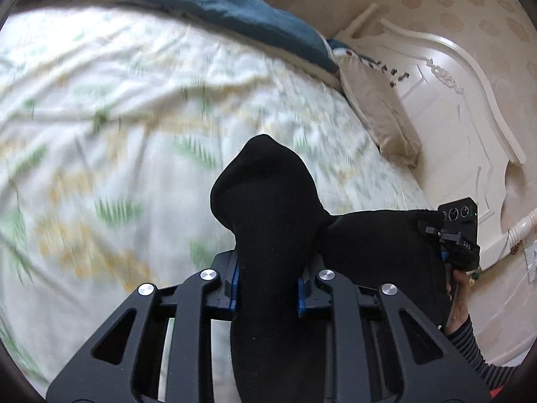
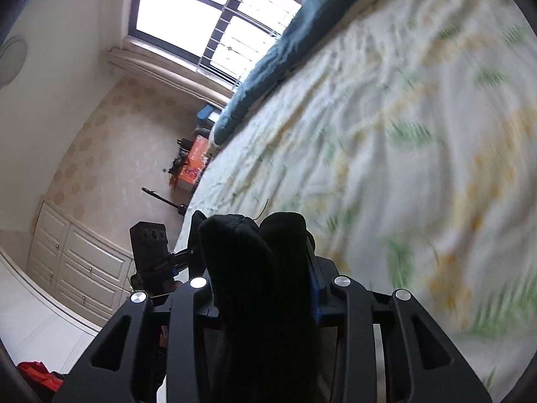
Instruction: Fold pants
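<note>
Pants (image 1: 268, 201) clamped in both tools: left (image 1: 267, 288), right (image 2: 265, 288).

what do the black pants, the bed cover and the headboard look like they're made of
Black pants: a soft, thick, matte fabric, maybe knit or fleece; they bunch in rounded folds with no shine. Bed cover: thin woven cloth, probably cotton, matte and wrinkled, printed with green and yellow leaves. Headboard: rigid, likely painted wood, cream with a slight sheen and carved relief.
</note>
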Available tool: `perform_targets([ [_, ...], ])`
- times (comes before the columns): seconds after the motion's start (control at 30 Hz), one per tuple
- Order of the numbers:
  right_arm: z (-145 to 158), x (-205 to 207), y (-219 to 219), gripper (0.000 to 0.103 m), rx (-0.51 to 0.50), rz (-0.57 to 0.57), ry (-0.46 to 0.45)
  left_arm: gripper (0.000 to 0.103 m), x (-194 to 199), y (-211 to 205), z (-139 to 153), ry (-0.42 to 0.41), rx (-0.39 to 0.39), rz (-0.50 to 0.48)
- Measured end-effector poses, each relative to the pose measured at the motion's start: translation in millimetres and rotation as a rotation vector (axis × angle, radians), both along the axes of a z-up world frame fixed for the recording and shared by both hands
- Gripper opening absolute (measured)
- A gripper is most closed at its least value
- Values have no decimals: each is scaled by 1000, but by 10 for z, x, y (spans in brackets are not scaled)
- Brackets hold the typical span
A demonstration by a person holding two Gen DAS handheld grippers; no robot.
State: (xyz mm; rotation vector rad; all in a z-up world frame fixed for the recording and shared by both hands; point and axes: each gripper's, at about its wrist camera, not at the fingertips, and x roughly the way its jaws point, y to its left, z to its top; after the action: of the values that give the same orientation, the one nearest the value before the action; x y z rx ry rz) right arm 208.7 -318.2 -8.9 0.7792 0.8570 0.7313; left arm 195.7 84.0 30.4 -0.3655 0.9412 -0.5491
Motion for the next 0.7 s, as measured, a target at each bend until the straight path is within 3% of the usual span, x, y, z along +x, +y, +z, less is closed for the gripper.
perform_targets([
  [0.17, 43, 528, 47, 35, 34, -32, -18, 22, 527, 3, 145, -34, 46, 41],
  [0.37, -350, 1055, 65, 35, 38, -53, 84, 23, 997, -45, -199, 51, 122, 57],
  [0.5, -581, 1067, 10, 35, 114, -55, 113, 24, 989, 41, -308, 57, 67, 57],
  [0.7, -624, 1048, -2, 35, 132, -50, 100, 25, 959, 68, -357, 43, 50, 58],
])
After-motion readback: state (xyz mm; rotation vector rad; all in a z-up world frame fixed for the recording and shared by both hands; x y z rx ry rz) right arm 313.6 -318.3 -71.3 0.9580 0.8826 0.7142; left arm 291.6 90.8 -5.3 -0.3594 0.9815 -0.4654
